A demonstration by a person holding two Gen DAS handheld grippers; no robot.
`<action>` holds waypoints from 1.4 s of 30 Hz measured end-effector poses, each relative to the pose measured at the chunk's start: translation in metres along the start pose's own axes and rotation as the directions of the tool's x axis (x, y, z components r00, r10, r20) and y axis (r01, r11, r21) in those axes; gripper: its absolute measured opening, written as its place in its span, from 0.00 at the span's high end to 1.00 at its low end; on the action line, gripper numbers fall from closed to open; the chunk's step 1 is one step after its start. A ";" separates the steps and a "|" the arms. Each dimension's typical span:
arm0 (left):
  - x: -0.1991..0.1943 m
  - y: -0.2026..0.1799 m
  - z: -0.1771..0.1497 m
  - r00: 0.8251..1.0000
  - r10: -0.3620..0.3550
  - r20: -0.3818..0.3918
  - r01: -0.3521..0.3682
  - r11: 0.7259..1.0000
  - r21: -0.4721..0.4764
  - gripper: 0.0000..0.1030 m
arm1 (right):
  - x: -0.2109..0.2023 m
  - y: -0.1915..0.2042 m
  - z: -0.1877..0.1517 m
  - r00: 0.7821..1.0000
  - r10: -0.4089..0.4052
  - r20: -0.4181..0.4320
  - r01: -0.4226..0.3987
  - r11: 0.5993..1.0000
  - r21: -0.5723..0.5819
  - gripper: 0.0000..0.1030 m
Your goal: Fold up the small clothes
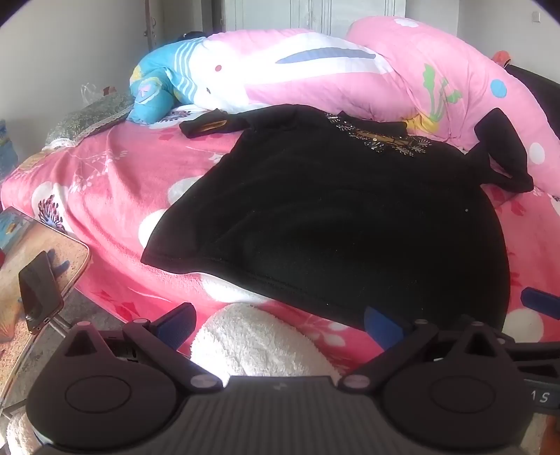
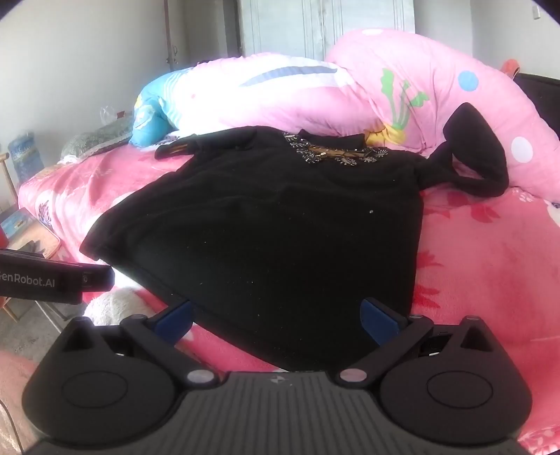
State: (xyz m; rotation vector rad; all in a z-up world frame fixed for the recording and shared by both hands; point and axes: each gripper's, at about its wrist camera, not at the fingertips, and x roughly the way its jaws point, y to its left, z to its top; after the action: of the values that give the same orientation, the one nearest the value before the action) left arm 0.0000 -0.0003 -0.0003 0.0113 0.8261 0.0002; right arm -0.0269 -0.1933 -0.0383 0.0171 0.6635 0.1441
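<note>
The work surface is a bed covered by a pink blanket (image 1: 115, 182) printed with white and red flowers. A pink quilt (image 1: 402, 77) with dots and a carrot-like motif is bunched along the far side, running into a blue striped section (image 1: 157, 87) at its left end. A grey-green cushion (image 1: 91, 115) with a pale trim lies at the far left corner of the bed. Behind the bed stand plain light walls and a pale panelled wardrobe (image 2: 325, 24). A phone (image 1: 38, 266) sits in a clamp holder off the near left edge of the bed.

A black top (image 2: 273, 224) lies spread flat across the middle of the blanket, hem toward the cameras, beaded neckline (image 2: 339, 154) toward the quilt. One sleeve (image 2: 472, 157) loops up against the quilt on the right; the other (image 1: 210, 126) lies flat on the left.

The left gripper (image 1: 280, 322) is spread wide and holds nothing, near the hem's left part, above a white fluffy patch (image 1: 259, 339). The right gripper (image 2: 276, 315) is likewise spread wide; its fingers (image 2: 378, 318) straddle the hem, though contact with the cloth cannot be confirmed.

Legible writing: "enRobot.AI" on the left gripper's side in the right wrist view.
</note>
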 end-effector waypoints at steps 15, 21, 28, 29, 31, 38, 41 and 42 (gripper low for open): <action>0.005 0.002 -0.003 1.000 0.007 -0.021 -0.007 1.000 0.004 0.00 | -0.001 -0.003 0.001 1.000 -0.007 -0.006 0.007 1.000 0.010 0.00; 0.007 0.001 -0.003 1.000 0.008 -0.030 -0.008 1.000 0.006 0.00 | -0.001 -0.003 0.000 1.000 -0.006 -0.004 0.006 1.000 0.013 0.00; 0.008 0.000 -0.003 0.999 0.010 -0.032 -0.010 1.000 0.008 0.00 | -0.001 -0.005 0.000 1.000 -0.008 -0.004 0.008 1.000 0.023 0.00; 0.009 0.000 -0.004 0.999 0.012 -0.033 -0.011 1.000 0.009 0.00 | 0.000 -0.005 0.000 1.000 -0.007 -0.006 0.008 1.000 0.023 0.00; 0.009 0.000 -0.004 0.999 0.011 -0.033 -0.011 1.000 0.009 0.00 | 0.000 -0.005 0.000 1.000 -0.007 -0.008 0.007 1.000 0.024 0.00; 0.012 0.001 -0.004 0.999 0.018 -0.038 -0.017 1.000 0.007 0.00 | 0.001 -0.005 0.000 1.000 -0.008 -0.008 0.008 1.000 0.020 0.00; 0.012 0.001 -0.004 0.999 0.018 -0.038 -0.018 1.000 0.008 0.00 | 0.001 -0.004 0.000 1.000 -0.008 -0.008 0.008 1.000 0.022 0.00; 0.013 0.002 -0.004 0.999 0.019 -0.039 -0.018 1.000 0.008 0.00 | 0.001 -0.004 0.000 1.000 -0.010 -0.008 0.010 1.000 0.021 0.00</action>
State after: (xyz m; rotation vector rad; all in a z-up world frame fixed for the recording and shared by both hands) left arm 0.0058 0.0015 -0.0120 0.0264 0.8646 0.0147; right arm -0.0256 -0.1975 -0.0396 0.0333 0.6731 0.1278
